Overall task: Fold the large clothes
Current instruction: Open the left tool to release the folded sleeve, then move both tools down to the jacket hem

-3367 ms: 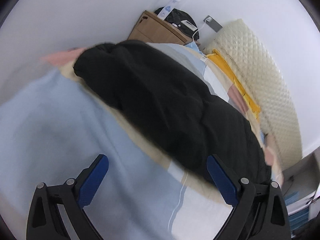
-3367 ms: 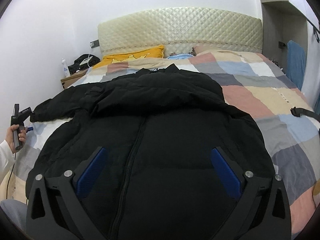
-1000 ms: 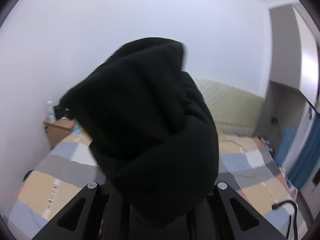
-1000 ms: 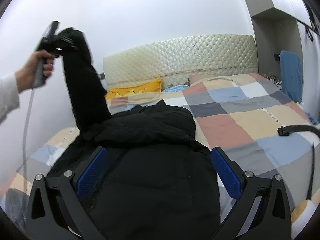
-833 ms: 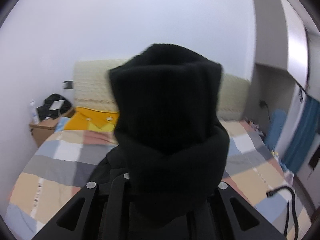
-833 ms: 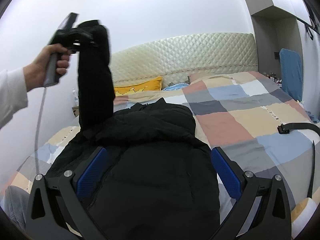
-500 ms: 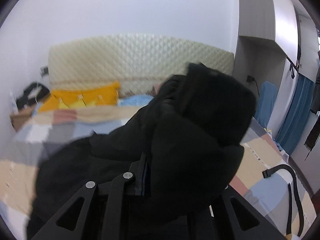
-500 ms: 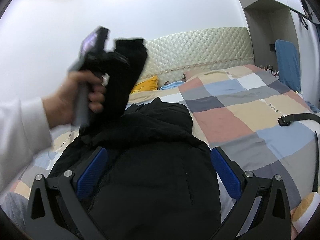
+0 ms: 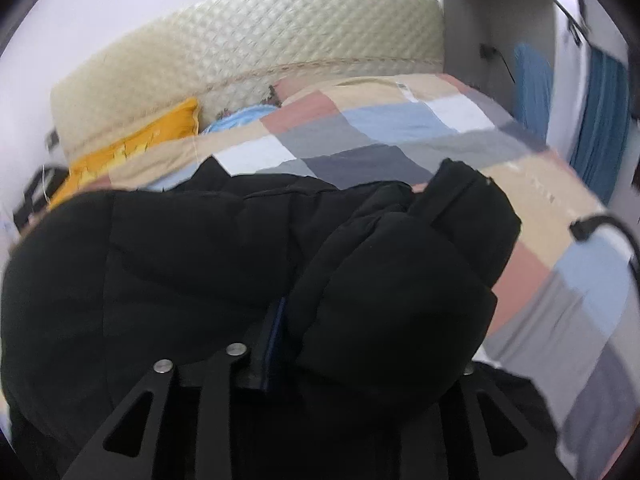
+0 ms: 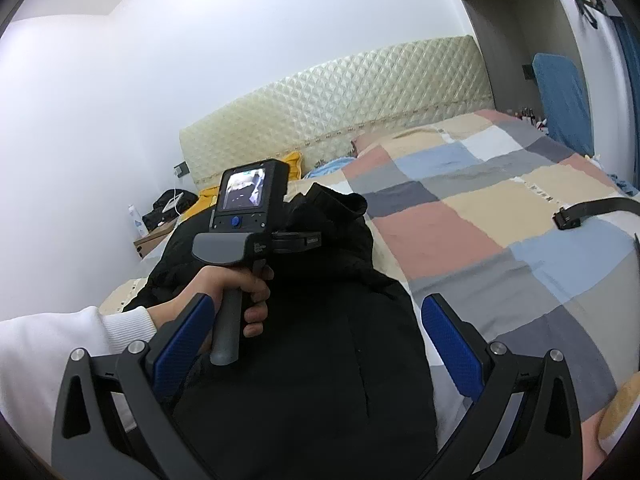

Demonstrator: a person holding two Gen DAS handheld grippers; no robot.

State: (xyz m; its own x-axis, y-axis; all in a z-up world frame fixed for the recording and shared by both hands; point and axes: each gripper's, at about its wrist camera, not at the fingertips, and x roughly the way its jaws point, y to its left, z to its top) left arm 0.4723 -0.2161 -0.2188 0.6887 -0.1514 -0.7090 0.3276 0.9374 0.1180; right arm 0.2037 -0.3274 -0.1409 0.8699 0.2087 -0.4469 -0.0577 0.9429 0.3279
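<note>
Sleeve folded across the jacket

The sleeve [image 9: 400, 280] is pinched by the left gripper [image 9: 276, 340] over the black jacket [image 10: 312, 360] body — right gripper [image 10: 316, 344] fingers spread, idle.

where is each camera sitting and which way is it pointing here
Left wrist: rides on the left gripper, low over the black jacket, facing the headboard; its fingers are shut on the jacket sleeve.
Right wrist: rides on the right gripper, nearer the foot of the bed, facing the headboard across the quilt; its open blue fingers frame the jacket, and the left hand shows gripping its tool.
Both share the jacket, quilt, headboard, yellow pillow and black strap.
</note>
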